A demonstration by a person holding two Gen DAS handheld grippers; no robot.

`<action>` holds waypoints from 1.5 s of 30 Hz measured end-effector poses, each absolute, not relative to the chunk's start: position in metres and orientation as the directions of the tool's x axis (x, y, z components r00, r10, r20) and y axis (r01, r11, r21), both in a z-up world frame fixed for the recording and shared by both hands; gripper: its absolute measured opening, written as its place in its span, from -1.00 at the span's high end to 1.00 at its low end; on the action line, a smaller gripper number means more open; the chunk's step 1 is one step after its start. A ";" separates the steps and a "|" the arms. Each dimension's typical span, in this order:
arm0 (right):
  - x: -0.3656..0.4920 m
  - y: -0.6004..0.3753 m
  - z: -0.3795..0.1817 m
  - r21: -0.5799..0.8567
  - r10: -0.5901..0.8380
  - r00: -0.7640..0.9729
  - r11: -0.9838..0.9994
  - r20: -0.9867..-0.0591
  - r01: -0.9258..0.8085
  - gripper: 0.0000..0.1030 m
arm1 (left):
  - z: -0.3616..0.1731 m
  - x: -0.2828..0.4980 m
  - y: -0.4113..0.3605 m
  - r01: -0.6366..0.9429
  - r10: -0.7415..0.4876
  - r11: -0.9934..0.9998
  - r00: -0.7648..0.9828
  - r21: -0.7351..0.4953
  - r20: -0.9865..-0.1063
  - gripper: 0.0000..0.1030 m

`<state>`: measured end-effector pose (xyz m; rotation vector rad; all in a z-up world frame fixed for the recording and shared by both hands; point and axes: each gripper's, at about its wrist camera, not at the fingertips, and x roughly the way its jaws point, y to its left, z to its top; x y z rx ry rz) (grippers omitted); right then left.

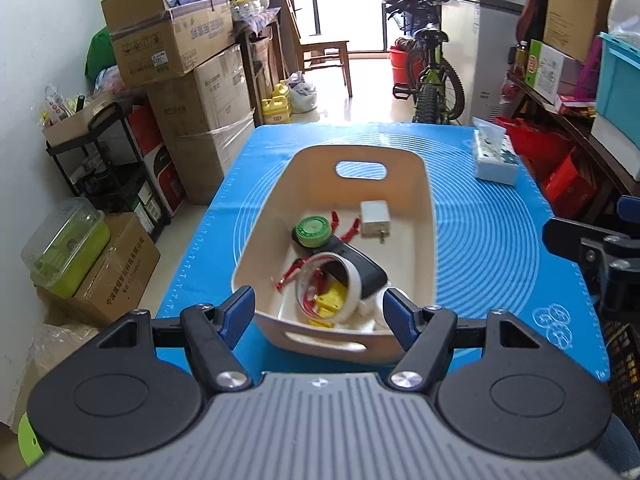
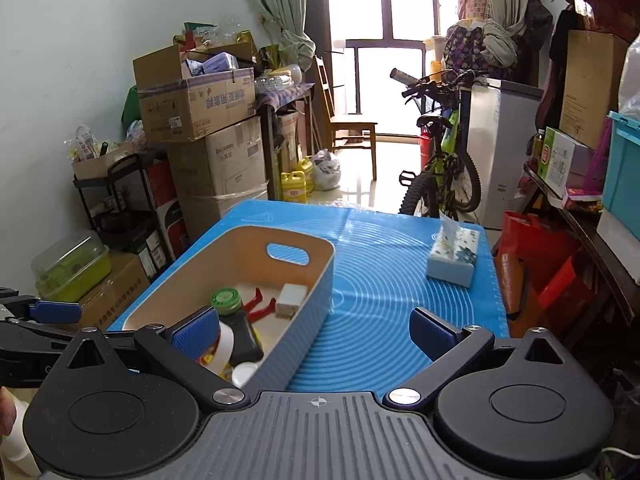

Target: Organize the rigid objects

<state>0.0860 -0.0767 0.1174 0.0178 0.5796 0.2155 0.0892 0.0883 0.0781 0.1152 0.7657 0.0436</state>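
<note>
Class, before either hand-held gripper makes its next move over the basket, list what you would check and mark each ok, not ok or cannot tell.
1. Left hand-held gripper open and holding nothing: ok.
2. Right hand-held gripper open and holding nothing: ok.
3. Basket upright on the blue mat: ok.
4. Green-capped bottle, white block and tape roll inside basket: ok.
5. Tissue pack outside basket: ok.
6. Loose rigid items left elsewhere: cannot tell.

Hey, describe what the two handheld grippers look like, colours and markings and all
The left gripper and right gripper match: black plastic linkage arms with silver screws, blue ribbed pads on the fingers, round black discs either side, and a grey ribbed body bearing a small crosshair mark. No cables or sleeves show.
</note>
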 end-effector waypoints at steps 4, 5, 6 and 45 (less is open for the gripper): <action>0.066 -0.088 0.114 0.082 0.200 0.817 0.979 -0.541 -0.185 -0.95 | 0.078 0.072 0.077 0.016 0.073 0.992 0.725 0.123 -0.685 -0.39; 0.061 -0.090 0.113 0.084 0.200 0.816 0.979 -0.542 -0.184 -0.95 | 0.078 0.068 0.074 0.018 0.071 0.992 0.727 0.123 -0.683 -0.39; 0.057 -0.092 0.112 0.085 0.198 0.815 0.980 -0.544 -0.182 -0.95 | 0.078 0.064 0.072 0.022 0.068 0.992 0.730 0.122 -0.680 -0.39; -0.059 -0.115 0.038 0.034 0.122 0.844 0.992 -0.522 -0.122 -0.95 | 0.006 -0.024 0.032 0.025 0.076 0.987 0.804 0.161 -0.590 -0.39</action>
